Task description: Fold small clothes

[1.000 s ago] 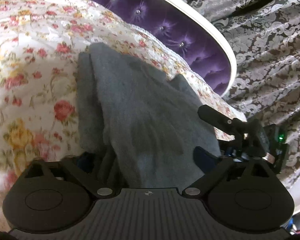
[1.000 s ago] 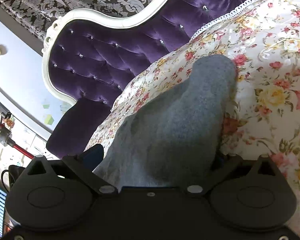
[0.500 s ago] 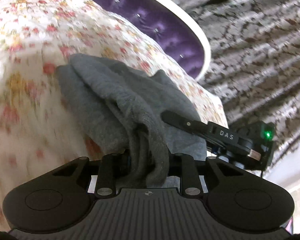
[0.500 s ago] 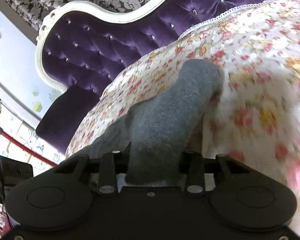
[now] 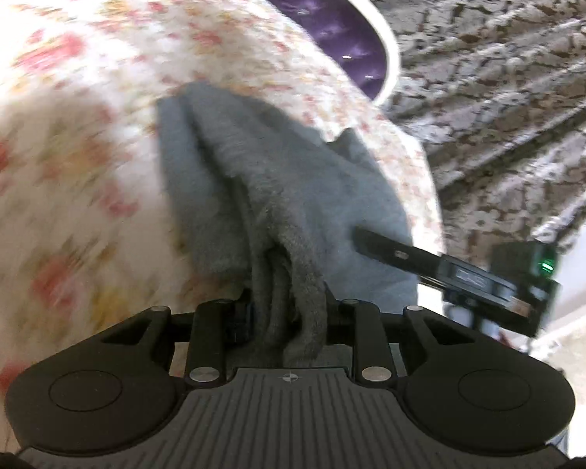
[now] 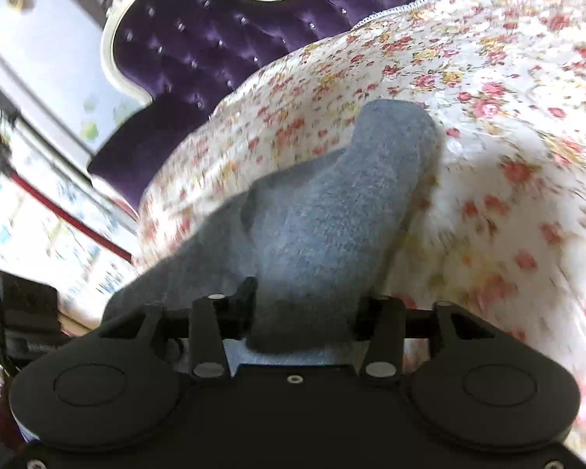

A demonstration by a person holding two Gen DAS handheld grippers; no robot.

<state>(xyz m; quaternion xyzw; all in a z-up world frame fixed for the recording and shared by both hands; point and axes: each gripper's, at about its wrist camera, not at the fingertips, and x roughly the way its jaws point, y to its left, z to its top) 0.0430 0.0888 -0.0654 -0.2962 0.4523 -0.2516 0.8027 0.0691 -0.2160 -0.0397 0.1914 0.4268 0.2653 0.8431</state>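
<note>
A small grey fleecy garment (image 5: 293, 179) lies bunched on a floral bedspread (image 5: 78, 117). My left gripper (image 5: 289, 305) is shut on a gathered fold of it, which hangs between the jaws. Its near edge is lifted off the bed. To the right in the left wrist view, my right gripper (image 5: 410, 258) reaches in, one black finger over the garment's other side. In the right wrist view the garment (image 6: 332, 203) fills the gap of the right gripper (image 6: 302, 301). These jaws are opening, with the pads still against the cloth.
The bedspread (image 6: 508, 117) covers the whole bed. A purple tufted headboard (image 6: 215, 39) with a white frame stands behind it. A patterned grey curtain (image 5: 508, 78) hangs at the right. Beyond the bed's left side are a pale wall and blurred furniture.
Both grippers went from wide open around the flat garment to closed on it. They have since carried it across the bed, bunching and lifting its near edge; the background blurs.
</note>
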